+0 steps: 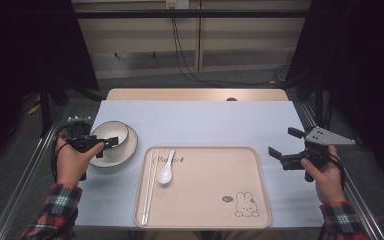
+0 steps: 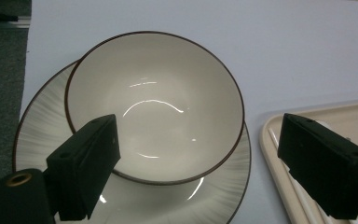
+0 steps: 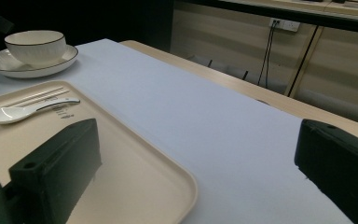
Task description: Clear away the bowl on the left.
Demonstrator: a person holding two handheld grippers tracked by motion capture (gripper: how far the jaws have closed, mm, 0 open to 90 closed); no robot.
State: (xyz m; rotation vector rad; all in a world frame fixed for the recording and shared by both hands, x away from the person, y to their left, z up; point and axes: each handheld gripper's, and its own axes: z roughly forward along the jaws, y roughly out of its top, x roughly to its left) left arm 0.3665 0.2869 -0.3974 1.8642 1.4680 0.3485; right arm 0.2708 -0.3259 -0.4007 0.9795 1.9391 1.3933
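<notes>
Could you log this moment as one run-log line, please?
left gripper: open, over bowl | bowl: on plate | right gripper: open, right of tray | spoon, chopsticks: on tray

sleeves (image 1: 55, 212): red-green plaid | tools (image 1: 111, 142): black, blocky | plate (image 1: 328, 135): grey, three-cornered

Light-wood rectangular table (image 1: 195, 94) under a pale blue-white sheet (image 1: 200, 125), far edge left bare. Behind it, beige panelled wall (image 1: 140, 35) with a vertical seam, white wall socket (image 1: 176, 4) up top, black cables (image 1: 185, 55) hanging down and trailing across grey carpeted floor (image 1: 145, 80). Black curtains (image 1: 25, 45) closing off both sides. Metal rails (image 1: 30, 170) running along left and right table edges. Dim, even overhead light; dark corners.
</notes>
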